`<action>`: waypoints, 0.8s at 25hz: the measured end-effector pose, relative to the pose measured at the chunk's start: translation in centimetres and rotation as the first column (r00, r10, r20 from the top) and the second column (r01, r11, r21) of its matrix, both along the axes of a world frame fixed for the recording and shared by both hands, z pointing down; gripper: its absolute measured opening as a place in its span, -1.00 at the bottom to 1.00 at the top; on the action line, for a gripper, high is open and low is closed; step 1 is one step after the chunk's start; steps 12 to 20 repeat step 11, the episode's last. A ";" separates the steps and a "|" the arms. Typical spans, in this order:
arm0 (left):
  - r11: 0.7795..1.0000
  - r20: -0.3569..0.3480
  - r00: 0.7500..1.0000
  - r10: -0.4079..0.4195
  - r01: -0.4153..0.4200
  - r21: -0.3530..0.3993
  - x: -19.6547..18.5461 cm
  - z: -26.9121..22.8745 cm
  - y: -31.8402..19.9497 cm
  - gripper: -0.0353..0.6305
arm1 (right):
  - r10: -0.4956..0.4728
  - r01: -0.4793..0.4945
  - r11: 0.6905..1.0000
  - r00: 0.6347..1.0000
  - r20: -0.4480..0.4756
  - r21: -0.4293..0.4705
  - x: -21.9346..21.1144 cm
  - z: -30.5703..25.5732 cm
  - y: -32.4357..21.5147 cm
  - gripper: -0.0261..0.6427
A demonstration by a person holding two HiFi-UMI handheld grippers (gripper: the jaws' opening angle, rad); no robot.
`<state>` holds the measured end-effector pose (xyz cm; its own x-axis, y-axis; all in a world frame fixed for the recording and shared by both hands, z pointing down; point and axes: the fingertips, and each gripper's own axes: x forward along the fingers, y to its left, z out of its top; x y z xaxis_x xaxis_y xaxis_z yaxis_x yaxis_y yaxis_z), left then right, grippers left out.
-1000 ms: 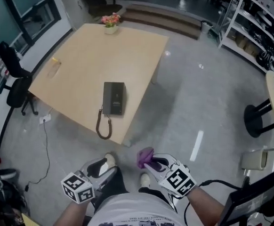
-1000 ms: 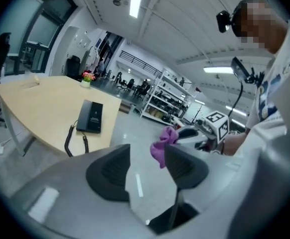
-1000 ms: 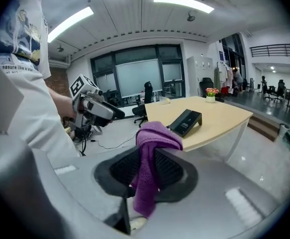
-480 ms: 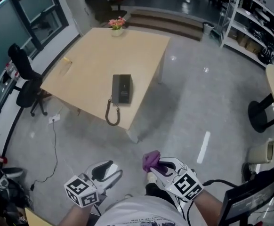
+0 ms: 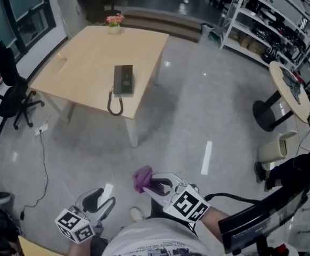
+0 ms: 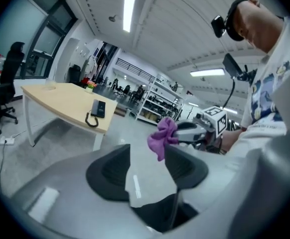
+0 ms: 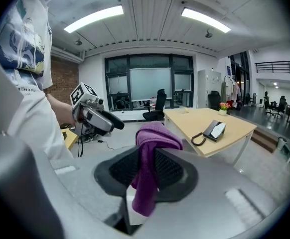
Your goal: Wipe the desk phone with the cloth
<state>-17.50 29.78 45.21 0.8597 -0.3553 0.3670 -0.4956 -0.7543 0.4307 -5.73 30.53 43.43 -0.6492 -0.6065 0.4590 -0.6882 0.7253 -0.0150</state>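
A black desk phone (image 5: pixel 123 80) lies near the front edge of a light wooden table (image 5: pixel 91 57), its coiled cord (image 5: pixel 115 104) hanging over the edge; it also shows far off as the phone (image 6: pixel 98 108) and the phone (image 7: pixel 216 129). My right gripper (image 5: pixel 154 184) is shut on a purple cloth (image 5: pixel 142 178), which drapes between its jaws as the cloth (image 7: pixel 151 163). My left gripper (image 5: pixel 104 200) hangs low at the left, open with nothing between its jaws; the left gripper (image 6: pixel 146 166) view looks past them to the cloth (image 6: pixel 163 136). Both grippers are well away from the table, over the floor.
A small pot of flowers (image 5: pixel 112 22) stands at the table's far edge. A black office chair (image 5: pixel 8 89) is left of the table. Shelving racks (image 5: pixel 272 20) line the back right, with a round table (image 5: pixel 291 92) and a bin (image 5: pixel 276 148) at the right. Grey floor lies between me and the table.
The head view has pulled back and swung; the table and phone now sit farther up and left. Both grippers stay low in front of me, the right one still holding the cloth.
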 end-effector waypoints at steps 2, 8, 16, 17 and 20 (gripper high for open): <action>1.000 0.001 1.000 0.015 -0.015 -0.010 -1.0 0.6 1.4 -0.21 | 0.005 -0.005 1.000 1.000 -0.009 -0.001 -1.1 -0.1 1.6 -0.66; 0.997 -0.021 0.997 0.071 -0.071 0.023 -0.3 0.4 3.3 -0.21 | 0.010 -0.010 1.000 1.000 -0.029 -0.010 -2.3 0.1 4.6 -0.66; 0.996 -0.048 0.995 0.082 -0.080 0.029 0.5 -0.4 4.0 -0.21 | 0.013 -0.013 1.000 0.999 -0.037 -0.007 -2.3 -0.2 5.6 -0.66; 0.996 -0.048 0.995 0.082 -0.080 0.029 0.5 -0.4 4.0 -0.21 | 0.013 -0.013 1.000 0.999 -0.037 -0.007 -2.3 -0.2 5.6 -0.66; 0.996 -0.048 0.995 0.082 -0.080 0.029 0.5 -0.4 4.0 -0.21 | 0.013 -0.013 1.000 0.999 -0.037 -0.007 -2.3 -0.2 5.6 -0.66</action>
